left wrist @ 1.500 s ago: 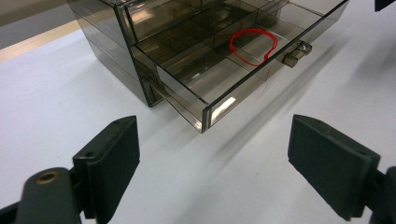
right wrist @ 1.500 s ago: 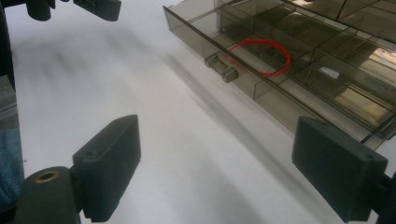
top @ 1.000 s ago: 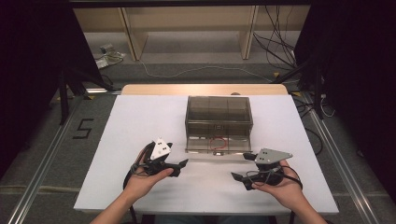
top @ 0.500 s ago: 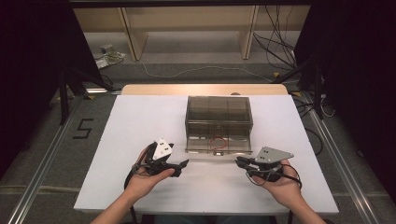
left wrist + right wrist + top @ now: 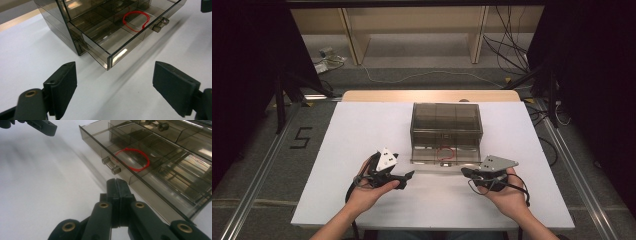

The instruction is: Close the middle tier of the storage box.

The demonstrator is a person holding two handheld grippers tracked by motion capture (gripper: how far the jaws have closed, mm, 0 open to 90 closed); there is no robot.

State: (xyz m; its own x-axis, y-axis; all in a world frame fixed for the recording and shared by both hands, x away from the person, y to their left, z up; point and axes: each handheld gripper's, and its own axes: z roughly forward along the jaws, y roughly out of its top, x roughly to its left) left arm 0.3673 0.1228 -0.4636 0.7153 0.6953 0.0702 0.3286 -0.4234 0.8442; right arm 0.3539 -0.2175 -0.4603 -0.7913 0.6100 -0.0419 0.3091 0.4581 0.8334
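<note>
The smoky clear drawer box (image 5: 446, 120) sits mid-table, its bottom drawer (image 5: 117, 37) pulled out toward the person, with bare white table (image 5: 362, 125) open on both sides. A red loop, perhaps a rubber band (image 5: 135, 159), lies in one compartment. The left gripper (image 5: 408, 175) stands open with nothing between its jaws; the right gripper (image 5: 117, 185), jaws just closed together and empty, rests just short of the drawer's handle (image 5: 111, 165).

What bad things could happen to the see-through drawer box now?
The open drawer sticks out toward both tongs, so a bump might shove it or the whole box. The right tongs have just been closing with nothing between them, near the small handle; a hard nudge could slam the drawer and jostle the red band.
</note>
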